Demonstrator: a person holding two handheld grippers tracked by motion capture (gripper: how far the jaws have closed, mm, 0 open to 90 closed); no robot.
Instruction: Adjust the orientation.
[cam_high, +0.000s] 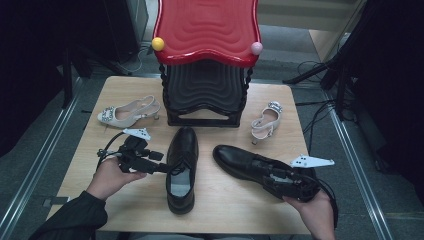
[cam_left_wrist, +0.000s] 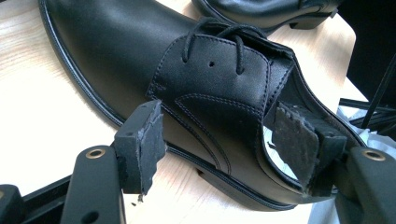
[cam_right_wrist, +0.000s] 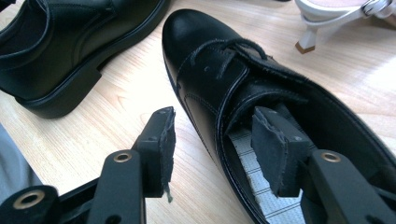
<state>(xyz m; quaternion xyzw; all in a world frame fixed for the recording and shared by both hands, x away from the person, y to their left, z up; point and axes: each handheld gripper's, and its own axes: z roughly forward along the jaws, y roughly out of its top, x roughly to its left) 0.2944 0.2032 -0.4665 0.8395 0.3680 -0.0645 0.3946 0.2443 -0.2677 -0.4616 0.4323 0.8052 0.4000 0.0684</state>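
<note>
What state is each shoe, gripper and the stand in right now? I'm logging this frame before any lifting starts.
Left black shoe: upright on table, laced, toe pointing away.
Right black shoe: upright on table, angled, laced.
Left gripper: open, one of its fingers inside left black shoe's opening, one outside.
Right gripper: open, straddling right black shoe's side wall.
Left white heel: on its side.
Right white heel: upright.
Red stool: stacked on black stool.

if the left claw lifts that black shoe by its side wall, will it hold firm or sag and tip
The black lace-up shoe looks like stiff leather with a thick sole, so the wall probably won't fold much. The left claw straddles one side only, open, so the shoe would likely hang tilted. Its smooth, shiny leather may slip between the pads.
</note>
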